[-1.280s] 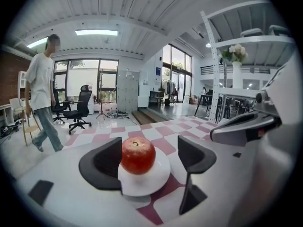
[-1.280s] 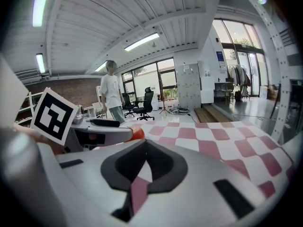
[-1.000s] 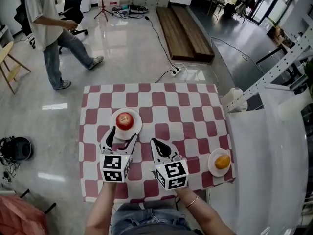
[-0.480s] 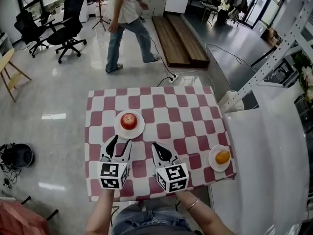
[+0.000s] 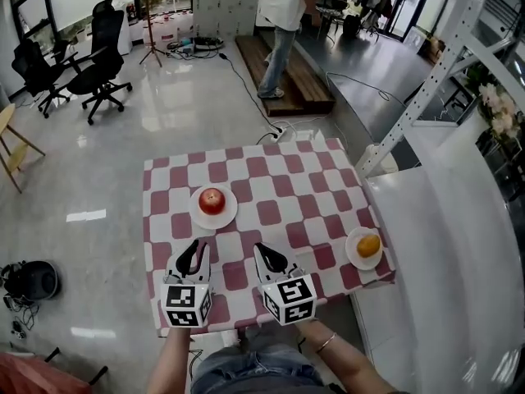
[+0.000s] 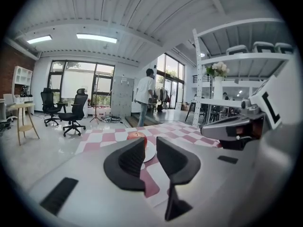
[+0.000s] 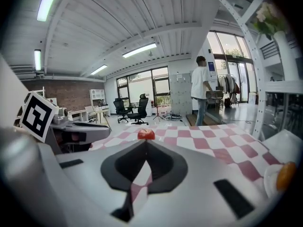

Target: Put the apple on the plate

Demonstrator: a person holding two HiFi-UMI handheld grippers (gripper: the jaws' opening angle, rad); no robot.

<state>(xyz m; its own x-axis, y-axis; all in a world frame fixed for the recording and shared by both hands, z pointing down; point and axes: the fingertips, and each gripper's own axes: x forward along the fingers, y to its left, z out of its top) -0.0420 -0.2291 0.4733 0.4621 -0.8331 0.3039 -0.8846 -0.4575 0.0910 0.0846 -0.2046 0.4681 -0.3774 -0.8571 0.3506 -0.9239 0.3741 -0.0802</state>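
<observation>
A red apple (image 5: 212,199) rests on a white plate (image 5: 197,217) at the left middle of the red-and-white checked table (image 5: 287,183). My left gripper (image 5: 194,251) hovers near the front edge, short of the plate, apart from it. Its jaws are closing, with a narrow gap and nothing between them. In the left gripper view the apple (image 6: 137,136) and plate (image 6: 150,153) show just beyond the gripper (image 6: 150,144). My right gripper (image 5: 261,251) is beside it, shut and empty. The right gripper view shows the apple (image 7: 146,134) past the closed gripper (image 7: 145,144).
An orange (image 5: 368,245) lies on a small plate (image 5: 353,257) at the table's right edge. A white metal shelf frame (image 5: 426,80) and a white surface (image 5: 443,245) stand to the right. A person (image 5: 283,23) walks on the floor beyond, with office chairs (image 5: 102,52) at the far left.
Both grippers drew back from the plate toward the table's near edge. The left jaws narrowed from wide apart to a small gap. The person in the background walked from left to right.
</observation>
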